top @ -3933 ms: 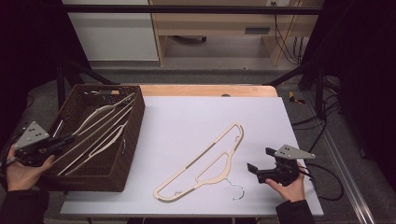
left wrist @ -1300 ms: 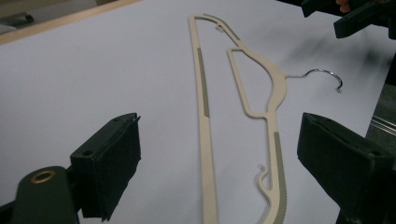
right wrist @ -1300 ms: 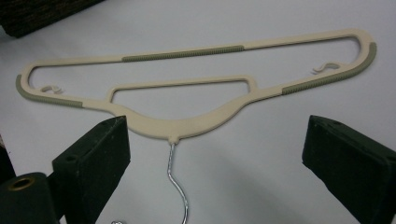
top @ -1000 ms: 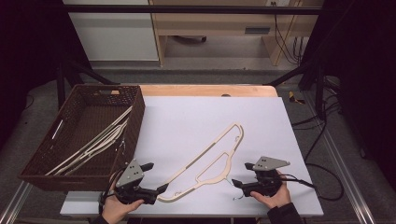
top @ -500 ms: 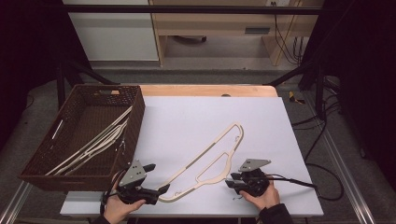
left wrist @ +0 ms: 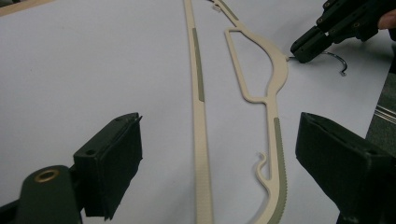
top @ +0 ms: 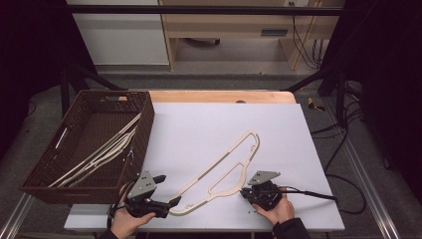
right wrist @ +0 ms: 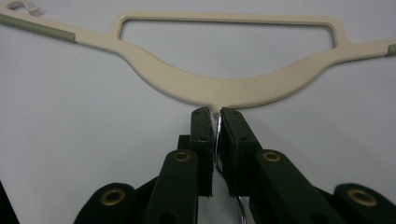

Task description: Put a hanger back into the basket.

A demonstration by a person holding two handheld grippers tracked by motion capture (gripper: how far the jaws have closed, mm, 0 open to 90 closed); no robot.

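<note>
The cream hanger (top: 224, 169) lies between our two tongs on the counter (top: 199, 124). Our right tongs (right wrist: 217, 114) have just been closing and pinch its metal hook (right wrist: 217, 135); our left tongs (left wrist: 210, 154) stand spread around its end.

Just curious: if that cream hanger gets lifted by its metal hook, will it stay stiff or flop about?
The hanger looks thin and flat, so probably light and fairly stiff. Held only by the hook in the right gripper, it may swing or pivot. Its long arms could bend slightly.
</note>
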